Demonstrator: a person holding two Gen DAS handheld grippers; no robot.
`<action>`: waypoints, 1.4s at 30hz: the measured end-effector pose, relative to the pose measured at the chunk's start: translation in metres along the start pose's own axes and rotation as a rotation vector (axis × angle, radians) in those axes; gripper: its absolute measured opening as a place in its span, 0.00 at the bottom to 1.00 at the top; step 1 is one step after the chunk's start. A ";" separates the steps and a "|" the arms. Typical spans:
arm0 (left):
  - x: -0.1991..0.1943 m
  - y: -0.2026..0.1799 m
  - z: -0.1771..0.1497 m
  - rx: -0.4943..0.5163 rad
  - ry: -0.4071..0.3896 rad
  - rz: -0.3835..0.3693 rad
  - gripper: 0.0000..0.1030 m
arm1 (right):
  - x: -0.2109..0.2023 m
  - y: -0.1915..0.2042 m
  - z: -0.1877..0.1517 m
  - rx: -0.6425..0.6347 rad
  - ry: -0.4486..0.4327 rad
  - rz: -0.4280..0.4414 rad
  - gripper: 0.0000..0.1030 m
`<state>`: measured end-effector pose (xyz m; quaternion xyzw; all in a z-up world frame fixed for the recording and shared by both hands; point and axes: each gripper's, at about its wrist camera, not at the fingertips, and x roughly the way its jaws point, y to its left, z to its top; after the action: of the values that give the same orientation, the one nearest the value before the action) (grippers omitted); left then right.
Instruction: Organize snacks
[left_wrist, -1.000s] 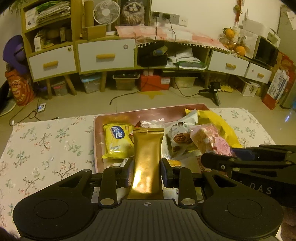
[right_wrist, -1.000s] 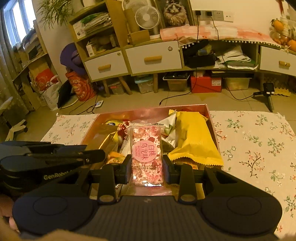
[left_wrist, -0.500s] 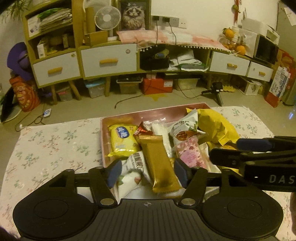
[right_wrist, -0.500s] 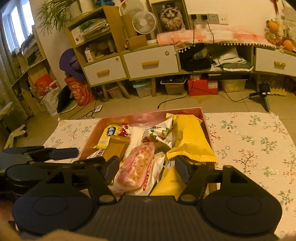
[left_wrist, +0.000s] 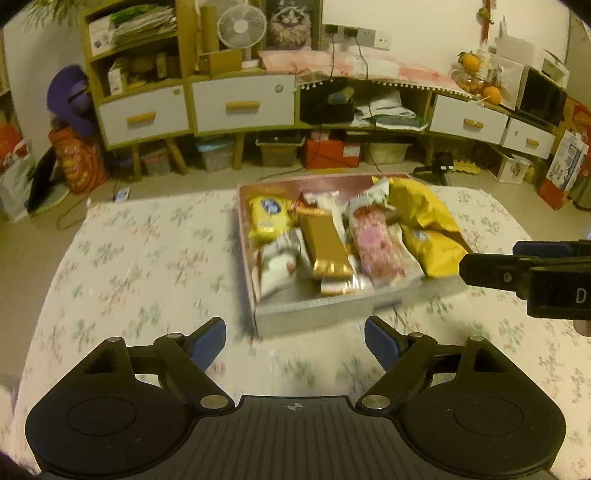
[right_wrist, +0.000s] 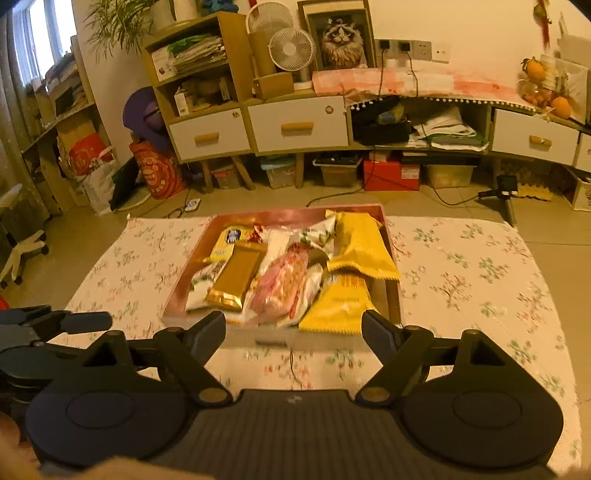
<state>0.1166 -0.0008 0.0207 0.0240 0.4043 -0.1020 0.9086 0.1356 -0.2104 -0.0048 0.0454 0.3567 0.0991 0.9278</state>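
Note:
A shallow pink box (left_wrist: 325, 310) (right_wrist: 295, 214) sits mid-table, filled with several snack packets. Among them lie a gold packet (left_wrist: 325, 243) (right_wrist: 238, 275), a pink speckled packet (left_wrist: 373, 240) (right_wrist: 284, 284), a big yellow bag (left_wrist: 424, 221) (right_wrist: 360, 243) and a small yellow packet (left_wrist: 267, 218) (right_wrist: 227, 240). My left gripper (left_wrist: 295, 339) (right_wrist: 66, 321) hovers short of the box's near wall, its jaws opening with nothing between them. My right gripper (right_wrist: 293, 328) (left_wrist: 517, 273) hangs beside it over the near rim. Its jaws are also opening and hold nothing.
The low table wears a floral cloth (left_wrist: 147, 258) (right_wrist: 461, 266) on both sides of the box. Beyond the far edge is bare floor, then a sideboard with white drawers (right_wrist: 297, 125), a fan (right_wrist: 291, 48) and a small tripod (right_wrist: 506, 192).
The left gripper let go of the gold packet and the right let go of the pink one; both now lie in the box. Both grippers opened wide and drew back.

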 end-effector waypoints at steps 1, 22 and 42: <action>-0.004 0.000 -0.003 -0.012 0.008 -0.003 0.82 | -0.003 0.001 -0.003 0.002 0.005 -0.006 0.76; -0.067 -0.008 -0.053 -0.090 0.092 0.071 0.93 | -0.043 0.018 -0.046 0.018 0.106 -0.159 0.94; -0.075 -0.021 -0.053 -0.034 0.053 0.111 0.93 | -0.045 0.030 -0.048 -0.042 0.089 -0.190 0.95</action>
<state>0.0248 -0.0022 0.0411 0.0337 0.4280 -0.0439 0.9021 0.0658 -0.1898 -0.0061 -0.0123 0.3983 0.0201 0.9169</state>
